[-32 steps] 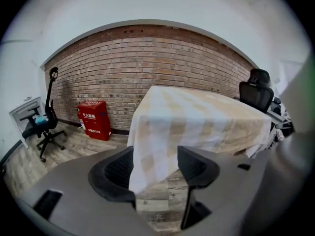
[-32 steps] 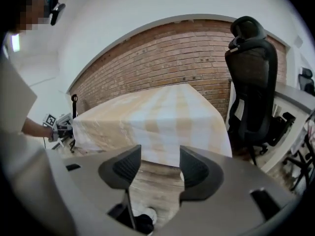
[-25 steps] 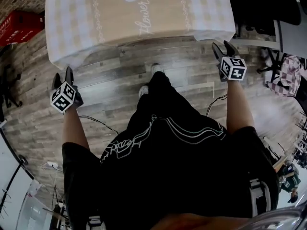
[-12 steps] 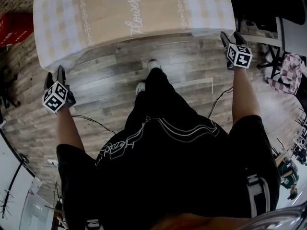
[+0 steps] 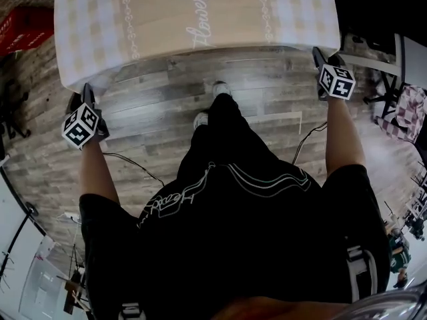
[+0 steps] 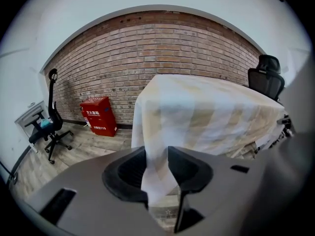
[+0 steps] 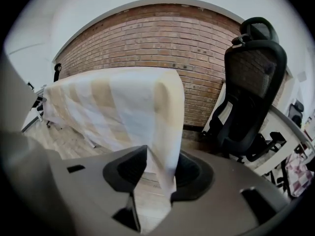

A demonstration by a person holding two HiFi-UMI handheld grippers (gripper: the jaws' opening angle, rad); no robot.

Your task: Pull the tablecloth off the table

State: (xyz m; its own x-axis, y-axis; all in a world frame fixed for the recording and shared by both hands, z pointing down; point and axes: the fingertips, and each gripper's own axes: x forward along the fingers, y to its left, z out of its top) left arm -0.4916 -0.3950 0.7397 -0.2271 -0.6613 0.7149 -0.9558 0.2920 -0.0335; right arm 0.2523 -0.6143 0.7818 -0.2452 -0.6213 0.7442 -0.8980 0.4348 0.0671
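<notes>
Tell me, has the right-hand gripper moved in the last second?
Yes. The right gripper came forward up to the tablecloth's corner; its jaws have just been closing with cloth between them.

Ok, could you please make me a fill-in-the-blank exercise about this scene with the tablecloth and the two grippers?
1. The tablecloth carries the printed word ____.
2. The left gripper and the right gripper each pinch one hanging ____ of it.
3. In the left gripper view, a ____ box stands by the brick wall.
Missing words: Flower; corner; red.
Note: both grippers' jaws have just been closing, with the cloth between them.
</notes>
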